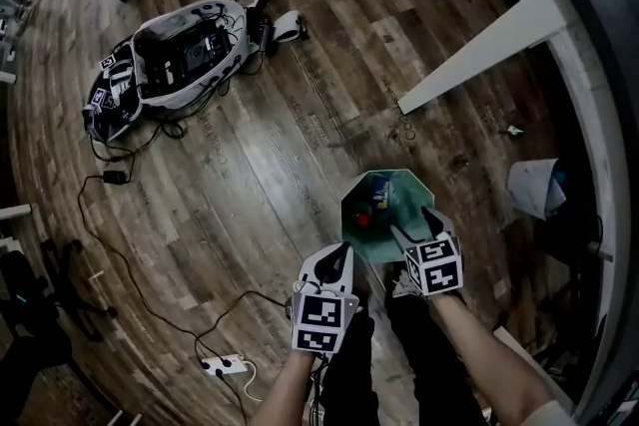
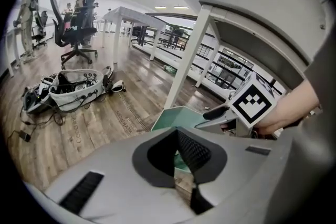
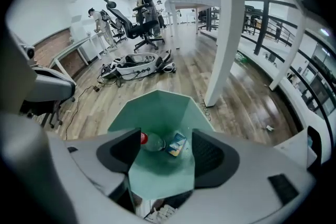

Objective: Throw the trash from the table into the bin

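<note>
Right gripper view looked straight down into the green bin (image 3: 157, 113), which sat directly below the right gripper (image 3: 166, 139). That gripper's jaws stood wide apart with nothing between the pads; all that showed through the gap was the inside of the bin. At the bottom lay a clear plastic bottle (image 3: 153, 142) with a red cap, and touching it on the side of the gripper's right jaw was a small blue carton (image 3: 177, 144). So the trash was in the bin, under the open jaws, not in any grip.

From the head view both grippers were held low in front of the person, side by side and apart. The right one hung over the near rim of the bin. The left gripper (image 1: 339, 256) was just short of the bin, off its near left corner, over bare wooden floor (image 1: 260, 165). In its own view its jaws were drawn together to a thin slit and held nothing, with the bin's edge just beyond the tips.

Past the bin, beyond the right gripper, a white table leg (image 3: 226, 34) rose from the floor. Well off ahead and to the left of the left gripper lay an open case (image 1: 175, 55) full of cables.
</note>
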